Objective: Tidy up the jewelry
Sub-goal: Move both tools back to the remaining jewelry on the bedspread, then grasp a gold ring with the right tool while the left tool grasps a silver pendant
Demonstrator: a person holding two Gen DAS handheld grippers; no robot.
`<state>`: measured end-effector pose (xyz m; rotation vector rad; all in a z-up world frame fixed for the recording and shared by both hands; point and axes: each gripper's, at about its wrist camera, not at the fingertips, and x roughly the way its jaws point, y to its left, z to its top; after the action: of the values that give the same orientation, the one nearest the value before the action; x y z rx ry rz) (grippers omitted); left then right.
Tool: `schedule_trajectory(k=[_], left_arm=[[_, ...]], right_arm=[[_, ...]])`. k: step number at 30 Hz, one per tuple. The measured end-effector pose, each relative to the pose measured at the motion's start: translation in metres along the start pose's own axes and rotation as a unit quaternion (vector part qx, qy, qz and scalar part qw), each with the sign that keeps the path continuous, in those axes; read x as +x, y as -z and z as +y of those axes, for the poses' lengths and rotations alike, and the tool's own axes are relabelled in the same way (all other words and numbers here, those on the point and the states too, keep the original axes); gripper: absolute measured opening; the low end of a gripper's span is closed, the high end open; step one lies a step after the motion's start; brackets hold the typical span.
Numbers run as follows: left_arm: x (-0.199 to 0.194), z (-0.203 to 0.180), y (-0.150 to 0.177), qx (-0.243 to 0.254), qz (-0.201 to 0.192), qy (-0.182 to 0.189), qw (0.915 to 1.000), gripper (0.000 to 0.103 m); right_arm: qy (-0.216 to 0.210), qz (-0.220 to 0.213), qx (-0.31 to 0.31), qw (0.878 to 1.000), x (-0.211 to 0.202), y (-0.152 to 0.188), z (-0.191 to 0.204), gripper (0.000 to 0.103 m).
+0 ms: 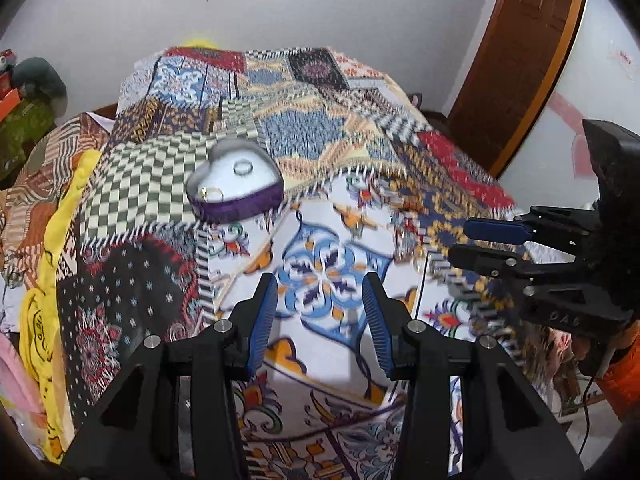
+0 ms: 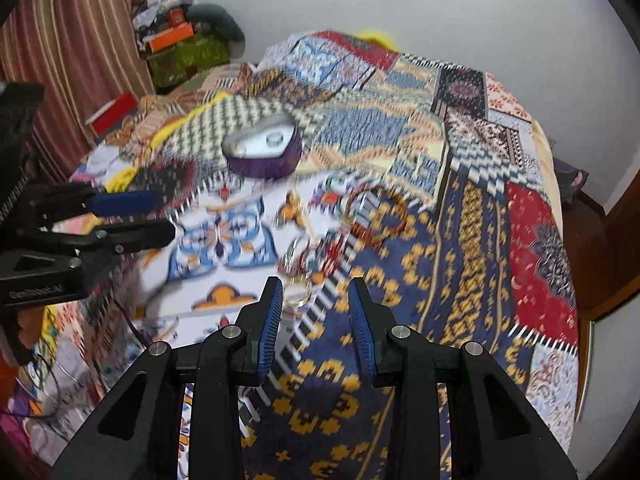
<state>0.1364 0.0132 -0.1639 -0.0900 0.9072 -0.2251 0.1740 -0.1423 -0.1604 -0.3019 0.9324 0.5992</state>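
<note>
A purple heart-shaped jewelry box (image 1: 236,184) lies open on the patchwork bedspread (image 1: 320,132); a silver ring (image 1: 243,168) and a gold ring (image 1: 212,194) rest on its white lining. My left gripper (image 1: 320,308) hovers open over the white-and-blue patch short of the box, nothing between its pads. My right gripper (image 2: 316,304) is open too and holds nothing. Just past its left fingertip lies a small blurred pile of rings (image 2: 298,280), and a red-and-gold bangle (image 2: 376,212) lies farther on. The box (image 2: 262,148) sits beyond. Each gripper shows in the other's view: right (image 1: 460,242), left (image 2: 164,216).
A yellow cloth (image 1: 48,280) lies bunched along the bed's left side. A striped curtain (image 2: 80,60) and stacked boxes (image 2: 176,36) stand beyond the bed's far left corner. A brown door (image 1: 516,60) is at the right, and white walls lie behind.
</note>
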Motion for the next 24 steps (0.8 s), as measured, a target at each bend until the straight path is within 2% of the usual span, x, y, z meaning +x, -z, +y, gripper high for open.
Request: schedule_trajectory(k=[3,5,12,17,20,24], left_arm=[[0.003,-0.003,0.009,0.007,0.006,-0.018,0.9998,0.043],[0.005,-0.003,0.014,0.006,0.008,-0.024,0.9997,0.043],[0.008,0.002,0.022,-0.006,0.014,-0.022,0.9996,0.043],[0.007,0.002,0.019,-0.012,0.009,-0.019,0.9997,0.043],[0.006,0.001,0.016,-0.013,0.006,-0.016,0.9998,0.043],[0.009,-0.002,0.012,-0.014,0.008,-0.006,0.9999,0.043]], right_arm=[[0.014,0.003,-0.007,1.0,0.007,0.003,0.002,0.031],[0.007,0.007,-0.001,1.0,0.01,0.003,0.0,0.031],[-0.01,0.014,-0.021,1.0,0.021,0.002,0.014,0.031],[-0.024,0.012,-0.021,0.999,0.026,0.003,0.008,0.031],[-0.02,0.006,-0.031,0.999,0.025,0.005,0.011,0.031],[-0.025,0.001,-0.041,0.999,0.026,0.006,0.014,0.02]])
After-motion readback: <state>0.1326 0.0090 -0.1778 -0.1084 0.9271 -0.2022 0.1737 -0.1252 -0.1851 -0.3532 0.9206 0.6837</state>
